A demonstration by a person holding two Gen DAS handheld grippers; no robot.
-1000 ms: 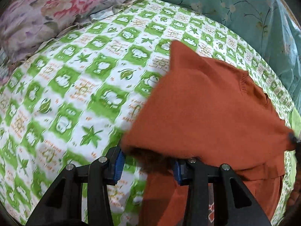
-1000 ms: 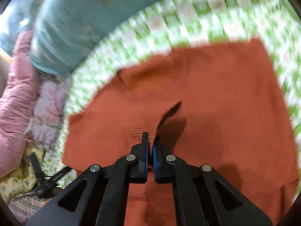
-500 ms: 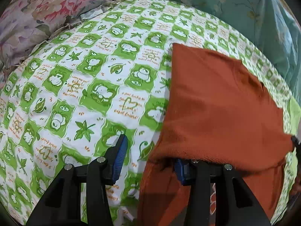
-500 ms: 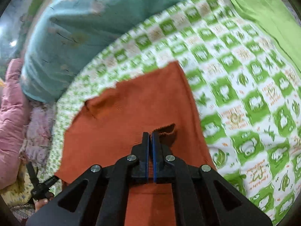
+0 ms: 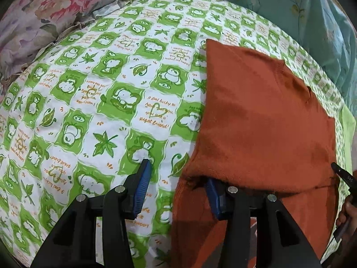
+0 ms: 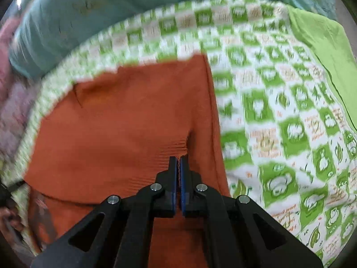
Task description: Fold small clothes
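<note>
An orange knitted garment [image 5: 263, 120] lies folded over on the green-and-white printed bedsheet [image 5: 111, 102]. My left gripper [image 5: 178, 187] is open at the garment's near left edge; its right finger sits under the folded-over layer, its left finger over bare sheet. In the right wrist view the garment [image 6: 125, 120] fills the left and middle. My right gripper [image 6: 178, 163] is shut on a pinch of the garment's ribbed edge, low over the cloth. The other gripper's tip [image 5: 343, 174] shows at the garment's right side.
A floral pillow [image 5: 44, 11] lies at the far left. A teal quilt [image 5: 301, 11] runs along the far side. A plain green cloth [image 6: 319, 44] lies at the sheet's far right. A pink quilt [image 6: 9, 49] is at the left edge.
The garment's upper layer has been carried over and laid flat. My left gripper has let go and drawn back. My right gripper has stayed shut on the ribbed edge and lowered it.
</note>
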